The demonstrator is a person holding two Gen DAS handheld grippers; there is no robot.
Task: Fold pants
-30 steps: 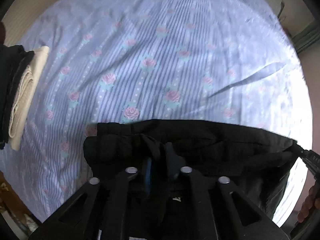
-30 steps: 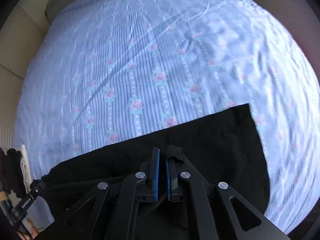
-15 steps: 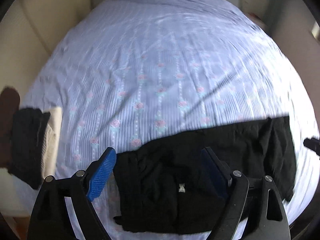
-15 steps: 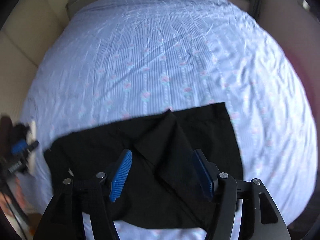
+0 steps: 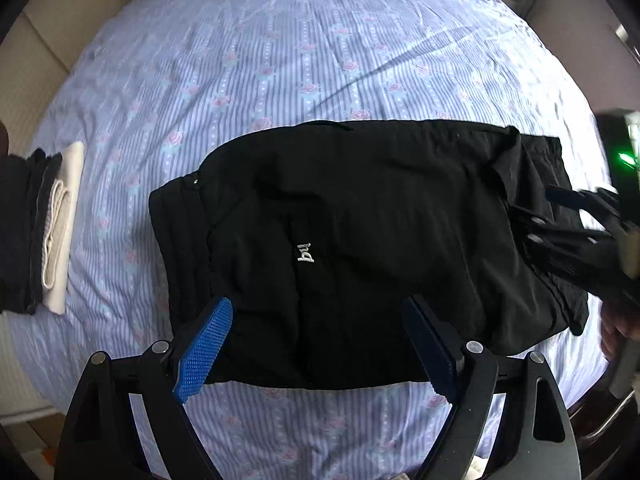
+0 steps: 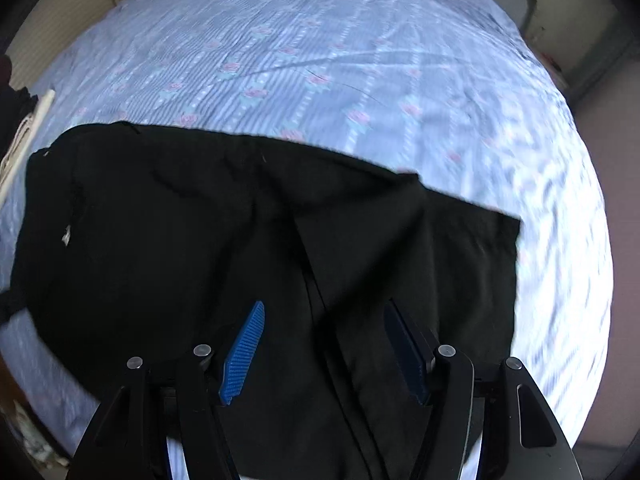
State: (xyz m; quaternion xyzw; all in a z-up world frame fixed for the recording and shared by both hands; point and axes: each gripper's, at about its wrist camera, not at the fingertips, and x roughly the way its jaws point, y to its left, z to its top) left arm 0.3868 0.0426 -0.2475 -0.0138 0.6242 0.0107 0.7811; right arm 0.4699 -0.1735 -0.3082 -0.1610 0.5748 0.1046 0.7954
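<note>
Black pants (image 5: 360, 240) lie folded flat on the striped floral bedsheet (image 5: 280, 60), a small white logo facing up. My left gripper (image 5: 320, 328) hovers over their near edge, open, its blue pads clear of the cloth. In the right wrist view the same pants (image 6: 240, 240) spread wide below my right gripper (image 6: 320, 332), which is also open with nothing pinched between its fingers. The right gripper (image 5: 568, 216) shows blurred at the pants' right end in the left wrist view.
A stack of folded dark and cream clothes (image 5: 44, 232) sits at the bed's left edge. Beige padded bed frame (image 5: 48, 40) borders the sheet. A person's hand (image 5: 620, 328) shows at the far right.
Both grippers were shut on the black cloth; they let go, opened wide and rose back. The pants now lie flat on the sheet.
</note>
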